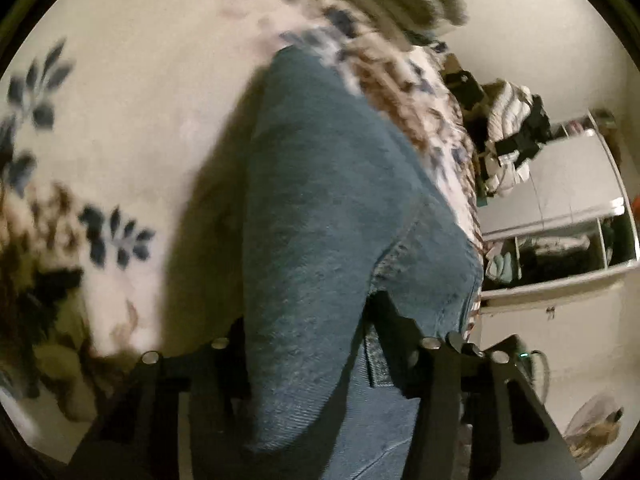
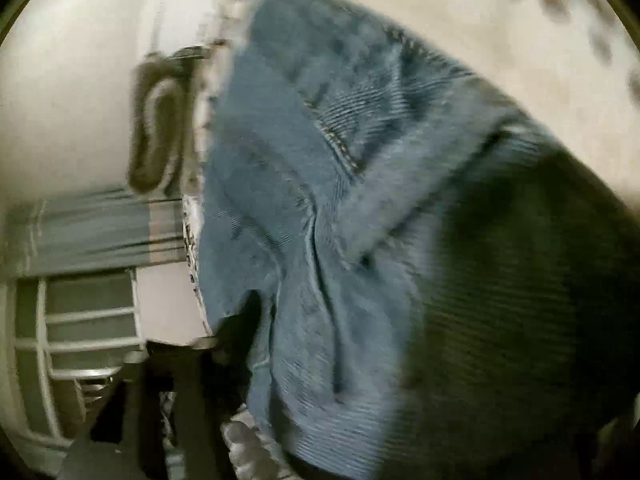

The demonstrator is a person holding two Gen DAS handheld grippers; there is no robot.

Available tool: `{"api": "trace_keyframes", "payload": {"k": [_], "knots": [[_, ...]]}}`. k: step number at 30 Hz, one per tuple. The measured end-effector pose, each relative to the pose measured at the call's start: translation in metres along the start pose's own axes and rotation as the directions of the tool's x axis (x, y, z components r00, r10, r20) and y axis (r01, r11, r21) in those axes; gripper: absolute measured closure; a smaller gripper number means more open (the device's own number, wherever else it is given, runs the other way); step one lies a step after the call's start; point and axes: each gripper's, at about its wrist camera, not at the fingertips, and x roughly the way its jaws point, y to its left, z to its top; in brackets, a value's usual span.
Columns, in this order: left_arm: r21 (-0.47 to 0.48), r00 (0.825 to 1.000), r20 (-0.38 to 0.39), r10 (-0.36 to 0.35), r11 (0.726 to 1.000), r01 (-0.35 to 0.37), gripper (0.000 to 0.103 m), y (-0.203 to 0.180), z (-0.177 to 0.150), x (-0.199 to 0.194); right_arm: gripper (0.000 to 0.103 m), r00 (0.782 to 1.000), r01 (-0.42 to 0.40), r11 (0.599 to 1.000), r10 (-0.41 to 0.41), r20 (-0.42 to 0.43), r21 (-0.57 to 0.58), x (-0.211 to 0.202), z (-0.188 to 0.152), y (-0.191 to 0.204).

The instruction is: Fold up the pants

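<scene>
One garment: blue denim pants (image 1: 340, 208), lifted over the floral bed cover (image 1: 132, 92), bunched between both tools
Handling: soft and floppy, fairly heavy; thick seams likely grip best
Hold: waistband or seam edges, judged safest
Left tool (image 1: 316, 344): fingers spread around the denim, clamping unclear
Right tool (image 2: 256, 312): mostly hidden by cloth; cannot tell
Around: open shelves (image 1: 560, 216) beside the bed

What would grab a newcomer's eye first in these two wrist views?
The blue jeans fill the middle of both views, running up from between the left gripper fingers and draping across the right wrist view. Behind them lies a white bedspread with blue leaf prints. At the left view's far right, an open white wardrobe stands under a pile of clothes.
</scene>
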Motion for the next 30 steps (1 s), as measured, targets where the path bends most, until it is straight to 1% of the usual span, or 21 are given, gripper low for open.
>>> {"api": "trace_keyframes", "payload": {"k": [1,3,4,6,8,10,11,13,18,21,25,27,30], "knots": [[-0.029,1.000,-0.003,-0.019,0.999,0.018,0.053,0.005,0.002,0.002,0.036,1.000,-0.018,1.000,0.018,0.002,0.005,0.002,0.002,-0.003],[-0.025,1.000,-0.001,-0.013,1.000,0.013,0.057,0.003,0.004,0.000,0.047,1.000,-0.016,1.000,0.016,0.008,-0.014,0.004,0.003,0.002],[-0.005,1.000,0.005,-0.010,1.000,0.010,0.059,-0.003,0.004,-0.002,0.063,1.000,-0.007,1.000,0.007,0.010,-0.027,0.002,0.001,0.004],[0.030,1.000,0.009,0.006,1.000,-0.006,0.069,-0.014,0.003,-0.006,0.067,1.000,-0.001,0.999,0.001,0.019,-0.041,-0.004,-0.002,0.008],[0.046,1.000,0.025,0.002,0.999,-0.003,0.074,-0.024,0.001,-0.016,0.071,1.000,0.010,0.999,-0.008,0.030,-0.045,-0.010,-0.007,0.015],[0.077,0.999,0.038,0.000,0.997,-0.003,0.076,-0.034,0.000,-0.028,0.072,0.999,0.019,0.998,-0.016,0.038,-0.066,-0.015,-0.011,0.029],[0.085,0.999,0.042,-0.002,0.996,-0.002,0.077,-0.040,0.001,-0.035,0.072,0.999,0.019,0.997,-0.016,0.038,-0.077,-0.009,-0.007,0.047],[0.089,0.999,0.051,-0.012,0.996,0.007,0.077,-0.051,0.006,-0.046,0.073,0.999,0.009,0.996,-0.006,0.032,-0.086,-0.017,-0.008,0.065],[0.101,0.997,0.072,-0.007,0.995,0.000,0.077,-0.084,0.022,-0.085,0.074,1.000,0.002,0.992,-0.003,-0.003,-0.130,-0.037,-0.007,0.116],[0.103,0.995,0.096,-0.007,0.995,-0.003,0.077,-0.104,0.035,-0.112,0.074,1.000,-0.002,0.986,-0.001,-0.016,-0.166,-0.043,-0.004,0.163],[0.101,0.991,0.134,-0.015,0.995,0.002,0.077,-0.139,0.065,-0.145,0.074,1.000,-0.016,0.974,0.010,-0.027,-0.227,-0.049,0.006,0.237],[0.107,0.987,0.156,-0.029,0.994,0.012,0.077,-0.156,0.086,-0.158,0.074,1.000,-0.019,0.964,0.013,-0.025,-0.266,-0.052,0.017,0.276],[0.129,0.981,0.190,-0.047,0.991,0.022,0.077,-0.181,0.128,-0.172,0.074,0.999,-0.033,0.952,0.032,-0.010,-0.305,-0.049,0.039,0.333]]}}
